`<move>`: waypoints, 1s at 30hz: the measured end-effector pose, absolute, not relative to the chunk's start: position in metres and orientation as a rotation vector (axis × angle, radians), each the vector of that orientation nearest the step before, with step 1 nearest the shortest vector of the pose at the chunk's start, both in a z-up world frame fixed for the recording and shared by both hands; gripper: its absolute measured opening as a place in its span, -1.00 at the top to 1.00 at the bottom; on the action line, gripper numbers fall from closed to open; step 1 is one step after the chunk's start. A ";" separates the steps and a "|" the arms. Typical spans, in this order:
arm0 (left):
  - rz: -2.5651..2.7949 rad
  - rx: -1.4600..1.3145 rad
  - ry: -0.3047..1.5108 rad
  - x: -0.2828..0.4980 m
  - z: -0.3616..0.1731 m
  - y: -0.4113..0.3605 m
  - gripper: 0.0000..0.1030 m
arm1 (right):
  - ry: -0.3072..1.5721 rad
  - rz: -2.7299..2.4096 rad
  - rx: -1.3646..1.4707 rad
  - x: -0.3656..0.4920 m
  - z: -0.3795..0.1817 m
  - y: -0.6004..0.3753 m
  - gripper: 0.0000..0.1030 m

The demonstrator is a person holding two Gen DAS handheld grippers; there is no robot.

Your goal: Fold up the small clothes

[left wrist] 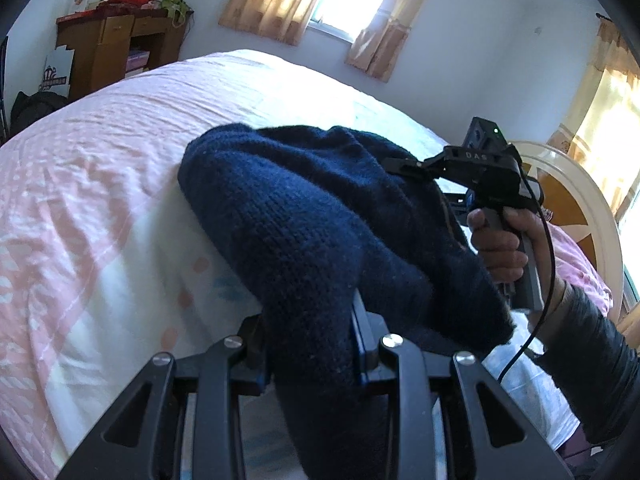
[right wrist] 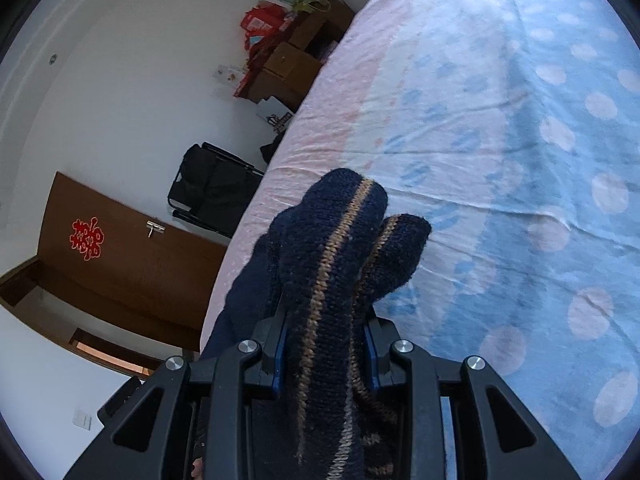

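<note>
Item: one navy knitted garment [left wrist: 304, 208], small, with tan stripes along a ribbed edge [right wrist: 332, 264]. It is held up over the bed, slung between the two tools; whether its lower part touches the sheet cannot be told.

Left to right in the left wrist view:
- One wooden cabinet [left wrist: 108, 48] against the far wall, with red packages heaped on top.
- One bed [left wrist: 100, 168] under a sheet printed pink and white, turning to blue with pale dots in the right wrist view.
- One left gripper [left wrist: 312, 344], its jaws clamped on a thick fold of plain navy knit.
- One window with two tan curtains [left wrist: 272, 4], behind the bed.
- One right gripper [left wrist: 408, 168], worked by the person's right hand [left wrist: 500, 244], its tips buried in the far edge of the knit.
- One second curtained window at the far right edge.

Left to right in the right wrist view:
- One brown door [right wrist: 120, 264] bearing a red paper ornament.
- One dark folding chair [right wrist: 212, 192].
- The right gripper [right wrist: 326, 340], jaws pinched on the striped edge.

Step in hand, by judgement: the garment is raised by two points, ready for laying out or for its first fold.

Next move calls for: lowering it flat onto the sheet with both grips kept tight and even, so that the edges line up without bunching.
</note>
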State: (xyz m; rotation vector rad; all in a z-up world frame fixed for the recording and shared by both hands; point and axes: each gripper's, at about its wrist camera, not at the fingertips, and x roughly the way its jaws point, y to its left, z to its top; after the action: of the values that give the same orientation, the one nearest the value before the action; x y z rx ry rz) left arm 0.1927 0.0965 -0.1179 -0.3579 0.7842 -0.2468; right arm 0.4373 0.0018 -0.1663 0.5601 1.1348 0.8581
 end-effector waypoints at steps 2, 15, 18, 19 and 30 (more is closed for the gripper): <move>-0.241 -0.358 0.794 0.193 -0.123 0.098 0.38 | 1.147 0.845 0.556 0.439 -0.174 0.001 0.40; -0.216 -0.331 0.813 0.186 -0.128 0.097 0.26 | 1.182 0.781 0.555 0.444 -0.197 -0.002 0.38; -0.204 -0.312 0.812 0.182 -0.125 0.095 0.21 | 1.180 0.774 0.558 0.441 -0.195 -0.004 0.36; -0.198 -0.304 0.813 0.182 -0.123 0.094 0.19 | 1.175 0.774 0.547 0.440 -0.193 -0.004 0.34; -0.107 -0.267 0.689 0.165 -0.086 0.101 -0.37 | 1.014 0.808 0.522 0.390 -0.131 -0.040 0.19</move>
State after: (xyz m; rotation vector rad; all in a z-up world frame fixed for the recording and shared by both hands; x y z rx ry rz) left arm 0.1647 0.1011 -0.0864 -0.2669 0.6887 -0.1066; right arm 0.3898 -0.0400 -0.1310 0.5223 1.0135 0.8079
